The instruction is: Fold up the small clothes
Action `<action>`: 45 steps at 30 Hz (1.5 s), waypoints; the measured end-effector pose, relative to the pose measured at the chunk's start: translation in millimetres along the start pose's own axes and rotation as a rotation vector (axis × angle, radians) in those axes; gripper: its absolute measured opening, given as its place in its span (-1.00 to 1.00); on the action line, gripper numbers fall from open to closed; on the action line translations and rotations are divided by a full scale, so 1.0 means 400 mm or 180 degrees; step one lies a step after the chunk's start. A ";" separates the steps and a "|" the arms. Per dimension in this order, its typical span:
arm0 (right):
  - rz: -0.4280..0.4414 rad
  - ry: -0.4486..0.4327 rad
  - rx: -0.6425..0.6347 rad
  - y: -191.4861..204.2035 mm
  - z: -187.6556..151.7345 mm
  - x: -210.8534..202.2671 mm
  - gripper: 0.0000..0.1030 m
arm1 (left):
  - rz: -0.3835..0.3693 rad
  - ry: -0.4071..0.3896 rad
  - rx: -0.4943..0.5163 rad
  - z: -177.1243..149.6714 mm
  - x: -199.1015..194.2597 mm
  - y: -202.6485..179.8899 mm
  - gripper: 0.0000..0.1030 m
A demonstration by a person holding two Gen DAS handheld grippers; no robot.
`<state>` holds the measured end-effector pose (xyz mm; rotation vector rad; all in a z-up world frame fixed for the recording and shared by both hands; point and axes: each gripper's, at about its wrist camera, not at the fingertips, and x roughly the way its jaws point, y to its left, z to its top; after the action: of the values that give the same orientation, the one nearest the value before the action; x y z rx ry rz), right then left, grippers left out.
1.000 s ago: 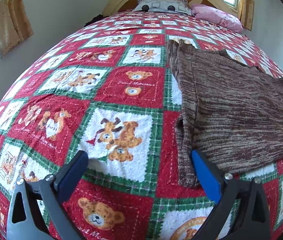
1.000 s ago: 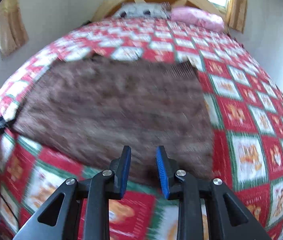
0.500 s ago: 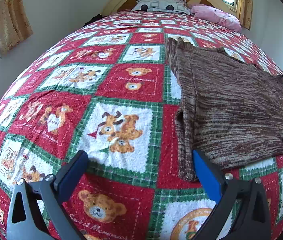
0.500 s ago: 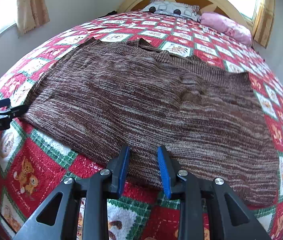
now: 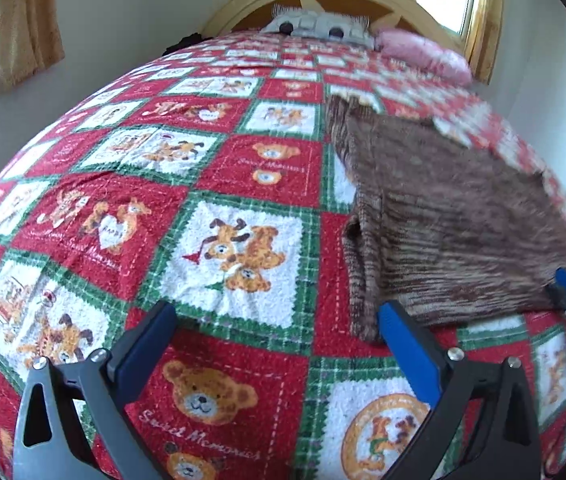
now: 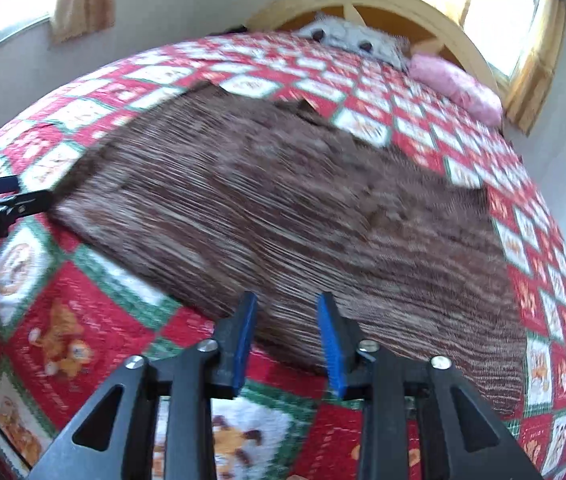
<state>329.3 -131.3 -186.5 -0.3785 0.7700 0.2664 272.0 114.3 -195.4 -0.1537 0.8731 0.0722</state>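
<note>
While the brown sweater [image 6: 283,216] lies flat on the quilt [image 5: 187,208], left hand-held gripper [image 5: 277,330] gapes wide, empty; right hand-held gripper [image 6: 287,340] approx half-open, nothing held, at the hem.

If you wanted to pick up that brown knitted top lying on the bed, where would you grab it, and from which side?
Probably by its near hem. The brown knitted top lies spread flat on the quilt, so only its edges offer something to pinch. The right gripper is partly open just short of that hem; the left gripper, wide open, sits at the near left corner. Come in low from the foot side.
</note>
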 end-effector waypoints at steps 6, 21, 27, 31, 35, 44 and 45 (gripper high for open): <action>0.0093 -0.0234 -0.0411 0.101 0.027 -0.032 -0.15 | -0.0074 -0.0029 -0.0039 0.017 -0.018 0.026 1.00; 0.0024 -0.0572 -0.1439 0.446 0.093 0.020 -0.15 | -0.0875 0.0049 -0.0078 0.276 0.048 0.124 1.00; -0.0228 -0.0551 -0.1468 0.474 0.110 0.060 -0.15 | -0.1177 0.0272 -0.0150 0.321 0.166 0.080 1.00; -0.0104 -0.0501 -0.1395 0.470 0.111 0.072 -0.37 | -0.1350 0.0416 -0.0045 0.338 0.223 0.035 0.98; -0.0079 -0.0493 -0.1439 0.480 0.099 0.072 -0.67 | -0.1375 0.0476 0.0083 0.354 0.268 -0.014 0.82; 0.0139 -0.0447 -0.1182 0.434 0.110 0.064 -0.84 | -0.1263 0.0456 0.0297 0.386 0.317 -0.083 -0.18; 0.0173 -0.0436 -0.1129 0.424 0.113 0.061 -0.85 | -0.1346 0.0476 0.0281 0.387 0.317 -0.078 -0.81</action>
<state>311.8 42.9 -214.0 -0.6674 0.5979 0.4779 474.5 108.7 -191.8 -0.2603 0.9749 -0.3763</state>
